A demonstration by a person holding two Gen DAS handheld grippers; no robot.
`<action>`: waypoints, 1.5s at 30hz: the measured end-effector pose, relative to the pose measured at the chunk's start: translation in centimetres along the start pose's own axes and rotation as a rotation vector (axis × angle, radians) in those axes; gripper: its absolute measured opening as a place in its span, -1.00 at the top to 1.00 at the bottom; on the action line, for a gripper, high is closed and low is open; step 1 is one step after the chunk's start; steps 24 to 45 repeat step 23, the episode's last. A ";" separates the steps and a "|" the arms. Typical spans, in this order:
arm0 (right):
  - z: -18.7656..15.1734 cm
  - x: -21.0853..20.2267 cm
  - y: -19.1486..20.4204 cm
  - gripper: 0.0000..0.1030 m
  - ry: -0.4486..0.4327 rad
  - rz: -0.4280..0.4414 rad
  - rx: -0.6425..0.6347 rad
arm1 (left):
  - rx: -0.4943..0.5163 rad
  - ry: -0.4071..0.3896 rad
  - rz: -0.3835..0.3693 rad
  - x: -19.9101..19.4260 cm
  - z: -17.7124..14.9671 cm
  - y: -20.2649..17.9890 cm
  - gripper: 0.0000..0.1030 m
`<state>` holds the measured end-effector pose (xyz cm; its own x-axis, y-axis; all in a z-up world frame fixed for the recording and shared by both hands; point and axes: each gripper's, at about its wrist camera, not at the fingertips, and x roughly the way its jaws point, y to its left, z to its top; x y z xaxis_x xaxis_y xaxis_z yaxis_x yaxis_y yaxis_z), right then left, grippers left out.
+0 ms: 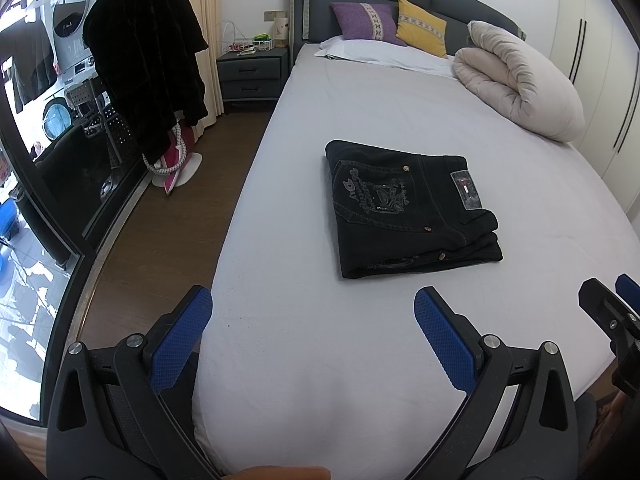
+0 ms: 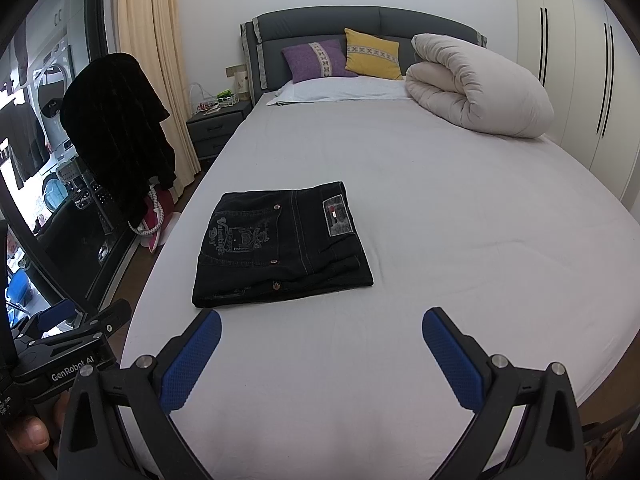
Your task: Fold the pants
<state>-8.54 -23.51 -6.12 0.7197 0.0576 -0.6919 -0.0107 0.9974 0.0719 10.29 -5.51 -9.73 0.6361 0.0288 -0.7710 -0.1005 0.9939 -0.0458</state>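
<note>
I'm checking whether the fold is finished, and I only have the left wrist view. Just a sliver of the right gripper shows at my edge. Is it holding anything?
Observer: No. The right gripper is open and empty, over bare bed sheet.
Operator: Is it touching the pants?
Observer: No. In the right wrist view the folded pants lie beyond its fingertips, ahead and to its left, with a strip of sheet between.
Operator: Does that view show my left gripper?
Observer: Yes. The left gripper shows side-on at the lower left, clear of the pants, with a fingertip of the holding hand below it.
</note>
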 end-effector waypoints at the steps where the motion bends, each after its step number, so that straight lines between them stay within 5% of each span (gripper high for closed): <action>1: 0.0 0.0 0.0 -1.00 -0.001 0.001 0.001 | 0.000 0.000 0.000 0.1 0.0 0.0 -1.00; 45: -0.7 0.2 0.0 -1.00 0.005 0.003 0.002 | -0.001 0.000 0.000 0.3 -0.1 -0.3 -1.00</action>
